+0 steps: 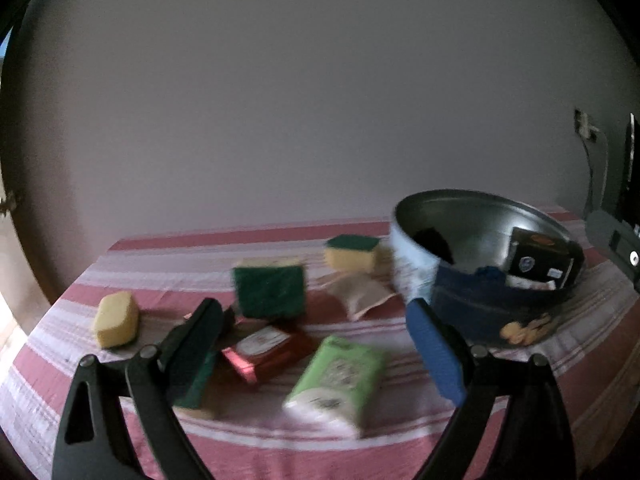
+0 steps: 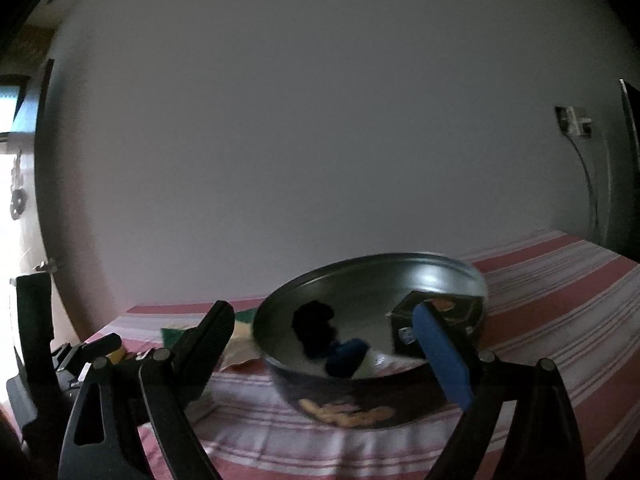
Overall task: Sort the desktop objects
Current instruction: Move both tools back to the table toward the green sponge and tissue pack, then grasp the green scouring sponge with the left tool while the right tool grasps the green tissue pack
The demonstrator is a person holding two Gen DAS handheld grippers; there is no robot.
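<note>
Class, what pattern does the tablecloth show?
The tablecloth shows pink and white stripes, clearest in the left wrist view.

You see dim, blurry pictures; bright light comes in at the far left; the round edges bend and go black.

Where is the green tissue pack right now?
In the left wrist view, the green tissue pack lies on the striped tablecloth, right of the red packet and left of the round tin, between the open fingers.

A striped cloth-covered table (image 1: 580,364) bears sponges (image 1: 117,319), a tissue pack (image 1: 336,380), a red packet (image 1: 266,350) (blurred) and a round tin (image 1: 416,264).
</note>
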